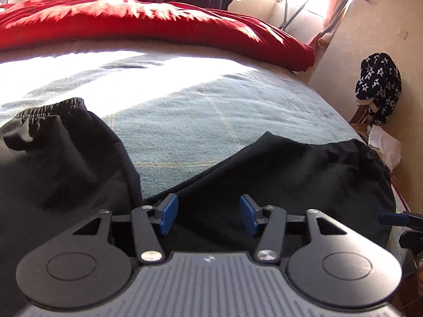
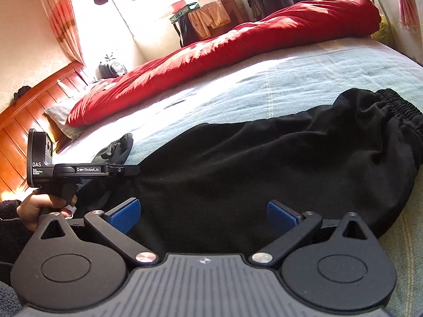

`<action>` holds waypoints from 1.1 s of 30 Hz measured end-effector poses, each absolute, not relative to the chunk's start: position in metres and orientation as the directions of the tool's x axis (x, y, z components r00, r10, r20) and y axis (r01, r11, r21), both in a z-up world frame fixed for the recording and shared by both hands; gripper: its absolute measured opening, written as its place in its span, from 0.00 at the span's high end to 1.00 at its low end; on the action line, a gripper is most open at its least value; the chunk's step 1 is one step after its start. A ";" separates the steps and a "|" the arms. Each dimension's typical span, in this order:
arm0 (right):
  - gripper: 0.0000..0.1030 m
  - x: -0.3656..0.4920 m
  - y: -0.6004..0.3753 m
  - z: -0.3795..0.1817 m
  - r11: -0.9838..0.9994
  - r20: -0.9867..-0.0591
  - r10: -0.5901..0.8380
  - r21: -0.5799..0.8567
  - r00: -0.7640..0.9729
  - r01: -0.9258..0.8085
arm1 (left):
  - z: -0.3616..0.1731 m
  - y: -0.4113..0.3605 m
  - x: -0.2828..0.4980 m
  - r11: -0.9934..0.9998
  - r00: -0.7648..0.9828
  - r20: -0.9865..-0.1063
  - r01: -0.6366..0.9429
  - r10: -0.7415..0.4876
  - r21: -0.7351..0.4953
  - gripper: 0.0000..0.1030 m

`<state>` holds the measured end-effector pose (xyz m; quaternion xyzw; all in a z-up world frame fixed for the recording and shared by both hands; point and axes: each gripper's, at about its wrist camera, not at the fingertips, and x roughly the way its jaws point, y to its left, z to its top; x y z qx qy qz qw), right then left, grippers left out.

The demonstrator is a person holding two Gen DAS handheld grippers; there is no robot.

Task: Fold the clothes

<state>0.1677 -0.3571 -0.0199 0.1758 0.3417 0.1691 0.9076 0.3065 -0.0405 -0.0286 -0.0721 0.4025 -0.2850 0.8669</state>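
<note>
Left wrist view: one pair of black trousers (image 1: 66, 163) lies spread on the bed (image 1: 185, 111), elastic waistband at left. Left gripper (image 1: 208, 215) fingers stand part open above the dark cloth, nothing between them. Right gripper (image 2: 203, 215) fingers wide apart over the same trousers, gripping nothing. One red duvet (image 2: 211, 60) rolled along the far side; one wooden headboard (image 2: 31, 113); clothes hang by the window

Hard daylight comes through the window (image 2: 105, 23) at upper left of the right view and upper right of the left view. The bedsheet (image 1: 164, 111) blows out to white in a wide central band. Black trousers (image 2: 264, 158) lose detail in shadow. Fisheye curvature bends edges; corners darken.
</note>
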 end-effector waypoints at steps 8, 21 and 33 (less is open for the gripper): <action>0.00 0.167 -0.356 -0.039 0.897 -0.614 0.399 0.415 0.681 -0.152 | -0.044 -0.101 0.350 0.784 0.452 -0.657 0.489 -0.603 -0.382 0.45; 0.00 0.149 -0.364 -0.051 0.886 -0.583 0.430 0.420 0.689 -0.198 | -0.035 -0.128 0.429 0.791 0.473 -0.654 0.503 -0.590 -0.349 0.49; 0.00 0.166 -0.376 -0.028 0.833 -0.553 0.529 0.481 0.644 -0.272 | -0.012 -0.100 0.363 0.734 0.492 -0.565 0.577 -0.662 -0.358 0.44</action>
